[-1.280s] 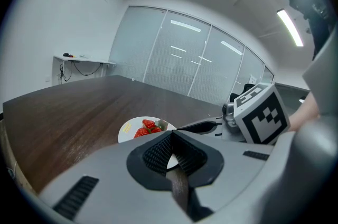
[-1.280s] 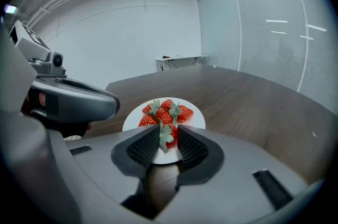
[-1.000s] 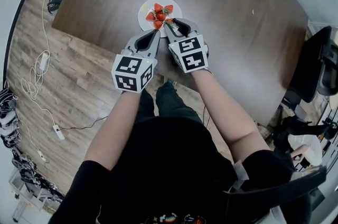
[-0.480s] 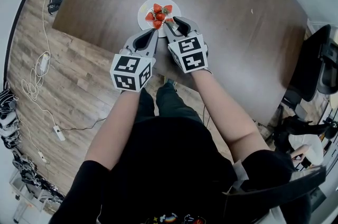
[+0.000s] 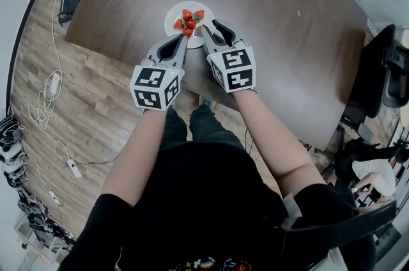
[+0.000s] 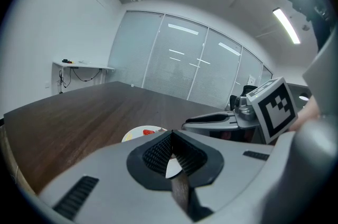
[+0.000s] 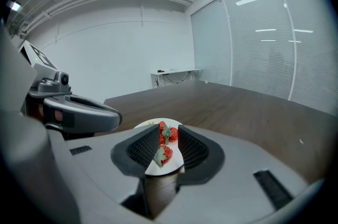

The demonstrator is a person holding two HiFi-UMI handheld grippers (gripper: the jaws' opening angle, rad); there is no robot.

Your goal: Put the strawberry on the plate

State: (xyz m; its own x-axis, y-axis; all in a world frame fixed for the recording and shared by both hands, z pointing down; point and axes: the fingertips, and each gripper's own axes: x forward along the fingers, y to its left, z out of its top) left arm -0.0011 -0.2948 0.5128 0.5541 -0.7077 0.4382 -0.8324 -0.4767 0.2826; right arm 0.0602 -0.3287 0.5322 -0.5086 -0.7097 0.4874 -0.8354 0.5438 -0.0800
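Strawberry (image 7: 165, 154) lies on the plate (image 7: 158, 167) among others, under the parted right tongs (image 7: 168, 132); left tongs (image 6: 170, 136) pressed together. Best lift straight up, brushing nothing.

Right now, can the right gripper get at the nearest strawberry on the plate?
Probably yes. The right gripper has its jaws apart, and the strawberry lies on the plate just beyond them with nothing between. The left gripper, shut, sits off to the side.
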